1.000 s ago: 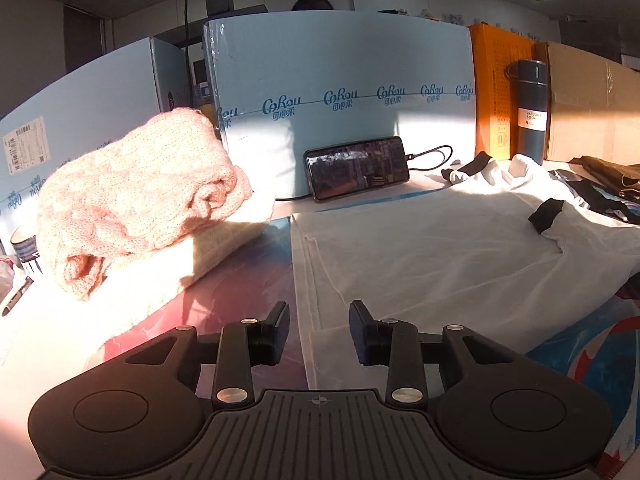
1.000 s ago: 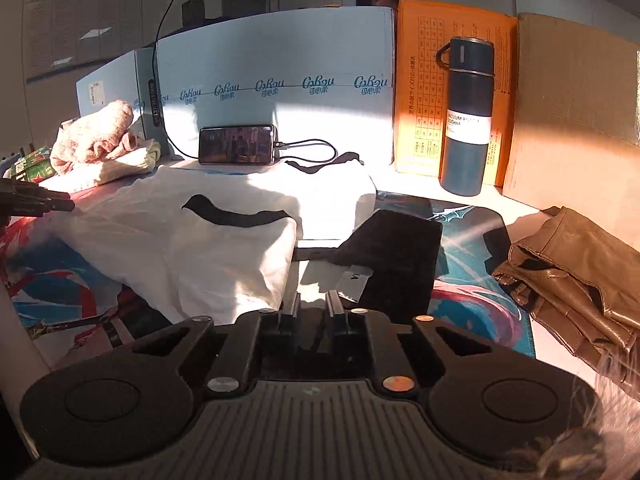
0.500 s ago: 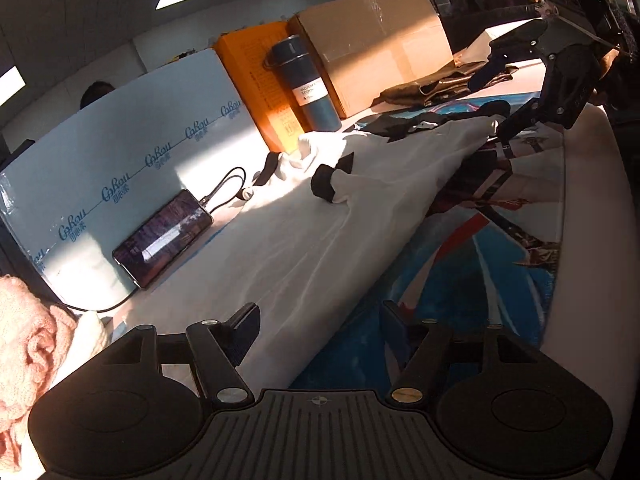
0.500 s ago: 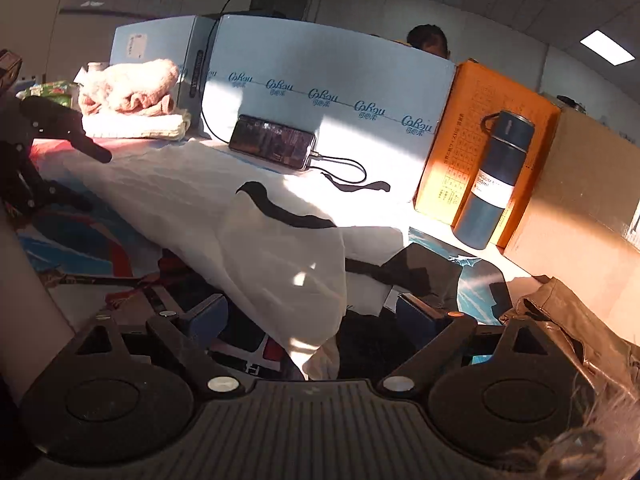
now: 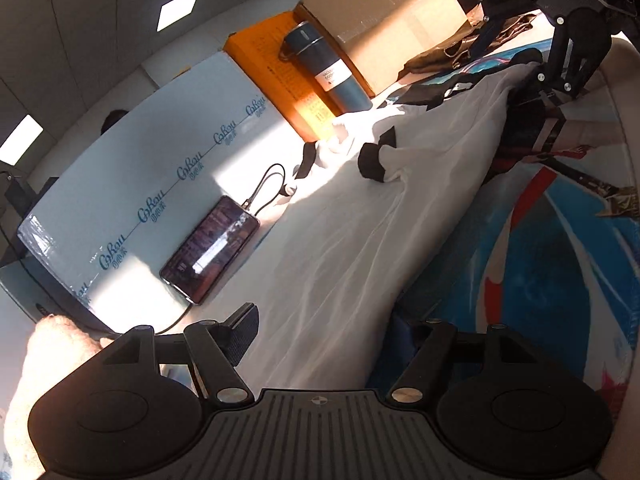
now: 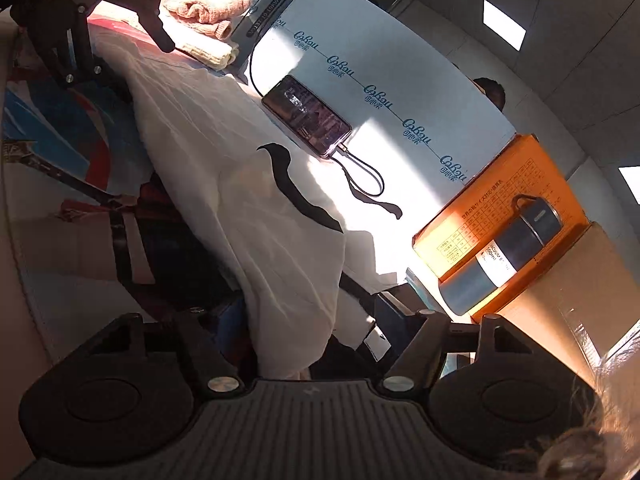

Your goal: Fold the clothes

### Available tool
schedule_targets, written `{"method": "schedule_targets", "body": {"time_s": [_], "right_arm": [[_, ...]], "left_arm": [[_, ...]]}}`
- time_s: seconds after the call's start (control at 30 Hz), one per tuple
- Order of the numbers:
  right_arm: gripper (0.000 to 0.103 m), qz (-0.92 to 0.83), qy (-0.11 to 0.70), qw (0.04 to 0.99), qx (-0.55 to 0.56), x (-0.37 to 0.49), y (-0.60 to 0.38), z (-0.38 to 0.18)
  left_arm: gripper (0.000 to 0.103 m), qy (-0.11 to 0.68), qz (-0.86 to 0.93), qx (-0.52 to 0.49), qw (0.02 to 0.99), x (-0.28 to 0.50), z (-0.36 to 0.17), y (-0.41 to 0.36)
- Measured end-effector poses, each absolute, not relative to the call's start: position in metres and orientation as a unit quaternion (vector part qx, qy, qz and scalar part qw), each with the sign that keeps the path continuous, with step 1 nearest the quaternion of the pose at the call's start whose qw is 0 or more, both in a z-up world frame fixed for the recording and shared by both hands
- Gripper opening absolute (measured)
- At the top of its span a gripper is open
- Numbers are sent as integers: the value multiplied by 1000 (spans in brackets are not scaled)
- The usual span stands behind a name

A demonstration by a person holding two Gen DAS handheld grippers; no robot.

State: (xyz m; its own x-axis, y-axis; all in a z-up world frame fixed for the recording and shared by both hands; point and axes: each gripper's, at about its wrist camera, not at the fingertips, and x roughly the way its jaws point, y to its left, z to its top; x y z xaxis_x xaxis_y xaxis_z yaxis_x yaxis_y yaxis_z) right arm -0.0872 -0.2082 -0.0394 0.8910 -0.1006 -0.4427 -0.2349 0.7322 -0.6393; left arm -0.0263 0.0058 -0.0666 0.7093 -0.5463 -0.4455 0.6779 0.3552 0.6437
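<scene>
White shirt, long axis between both wide-open grippers, collar toward phone

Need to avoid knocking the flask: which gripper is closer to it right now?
Right. The right gripper sits at the shirt end just in front of the flask; the left gripper is at the opposite end, by the phone.

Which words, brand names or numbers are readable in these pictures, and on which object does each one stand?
"CoRou", repeated in a row, with small characters beneath too small to read: on the pale blue board.
"10 10KW", partly legible: on the box edge.
Table of Japanese print: on the orange box, too small to read.
"500ml", with blurred text above: on the flask label.
Phone screen: unreadable.
</scene>
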Motion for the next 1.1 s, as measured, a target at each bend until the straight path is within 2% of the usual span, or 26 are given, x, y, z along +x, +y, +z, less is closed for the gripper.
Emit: {"method": "schedule_targets", "body": {"time_s": [0.03,0.07,0.1,0.13,0.2,0.27,0.53,0.63,0.67,0.7,0.73,0.77,0.8,0.83,0.9,0.97,1.03,1.07,1.1], "right_arm": [[46,41,232,897,-373,-87,-208,-41],[34,48,237,893,-381,-87,-207,-42],[20,55,241,888,-388,-87,-207,-44],[17,60,247,885,-391,-86,-206,-44],[12,69,256,888,-374,-85,-206,-40],[10,75,263,896,-350,-88,-209,-34],[10,86,271,918,-276,-127,-203,-6],[10,111,299,913,-254,-135,-200,-7],[13,120,310,911,-245,-136,-200,-10],[21,123,316,910,-237,-136,-201,-13],[25,124,320,911,-230,-137,-202,-14],[36,117,315,914,-226,-140,-205,-12],[44,112,307,918,-223,-142,-207,-8],[46,112,294,924,-219,-144,-210,-1],[60,117,260,937,-204,-147,-218,15],[71,123,225,948,-186,-142,-225,27],[78,134,189,958,-166,-131,-234,36],[85,141,175,962,-155,-122,-240,39],[86,149,161,965,-144,-114,-245,42]], "left_arm": [[69,76,-360,439,820,-25,-67,12],[57,81,-356,445,818,-23,-67,17],[38,95,-357,451,812,-20,-67,21],[5,105,-359,457,807,-18,-68,24],[6,110,-367,461,800,-22,-69,28],[6,108,-371,458,801,-27,-66,32],[6,133,-376,417,816,-59,-46,52],[14,170,-380,405,814,-60,-46,63],[21,186,-378,404,812,-59,-48,67],[22,197,-372,401,813,-57,-49,73],[34,200,-358,392,823,-57,-47,82],[47,211,-344,386,829,-57,-43,91],[52,218,-331,380,835,-56,-39,99],[58,215,-321,373,843,-57,-34,107],[65,190,-303,340,870,-57,-18,120],[83,150,-294,290,898,-54,-3,125],[96,114,-295,220,923,-43,7,118],[100,111,-300,186,929,-33,9,110],[100,116,-305,158,932,-21,10,101]]}}
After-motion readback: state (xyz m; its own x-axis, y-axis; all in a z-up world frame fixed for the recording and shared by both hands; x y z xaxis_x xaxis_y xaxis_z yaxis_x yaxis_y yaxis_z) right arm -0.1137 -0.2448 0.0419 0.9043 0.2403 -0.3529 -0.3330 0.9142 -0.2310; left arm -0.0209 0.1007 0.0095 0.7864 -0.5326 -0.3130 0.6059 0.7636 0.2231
